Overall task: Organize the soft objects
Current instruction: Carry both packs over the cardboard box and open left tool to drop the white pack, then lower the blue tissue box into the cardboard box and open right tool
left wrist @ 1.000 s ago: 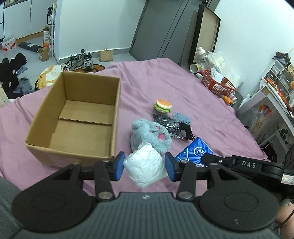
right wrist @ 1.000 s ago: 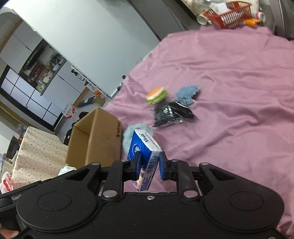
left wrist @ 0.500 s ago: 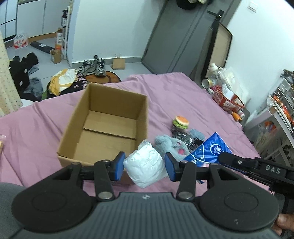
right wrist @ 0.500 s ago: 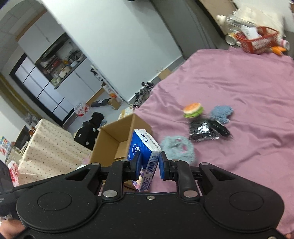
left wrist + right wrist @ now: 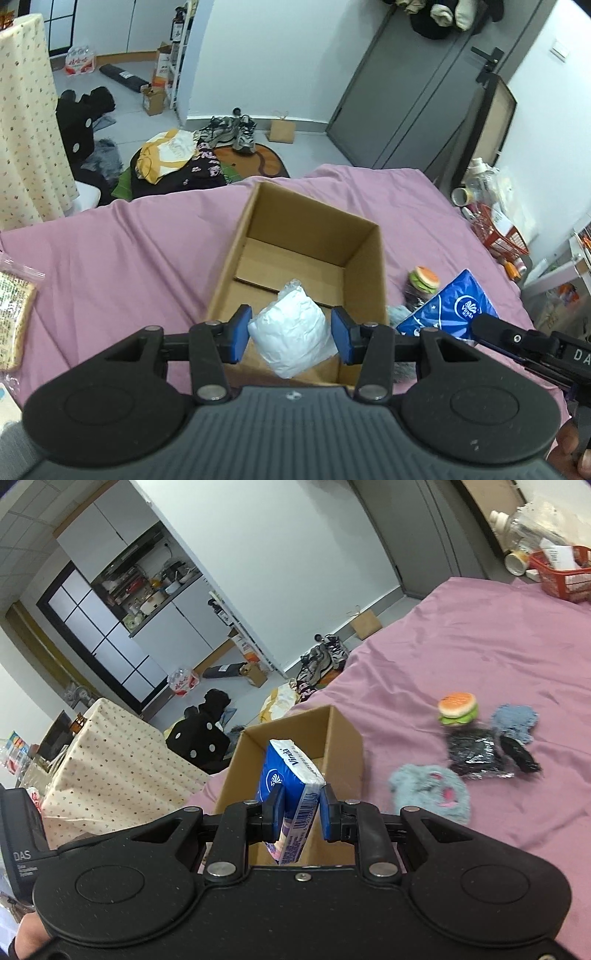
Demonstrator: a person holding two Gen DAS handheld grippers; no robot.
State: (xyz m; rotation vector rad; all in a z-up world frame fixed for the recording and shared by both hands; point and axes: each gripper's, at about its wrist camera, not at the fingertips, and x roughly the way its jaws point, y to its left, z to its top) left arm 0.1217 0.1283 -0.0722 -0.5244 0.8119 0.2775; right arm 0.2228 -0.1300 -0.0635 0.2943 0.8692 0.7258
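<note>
On a wrinkled mauve bedsheet (image 5: 129, 240) in a cluttered room, the left gripper (image 5: 291, 334) clamps a crinkly white bundle (image 5: 291, 338) and the right gripper (image 5: 301, 814) pinches a glossy blue tissue pack (image 5: 284, 775), both above the open cardboard box (image 5: 365, 266), fuzzy toys lying right.

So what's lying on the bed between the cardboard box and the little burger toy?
In the right wrist view, only bare pink sheet lies between the box and the burger; the fuzzy blue toy sits nearer the camera, off that line.
</note>
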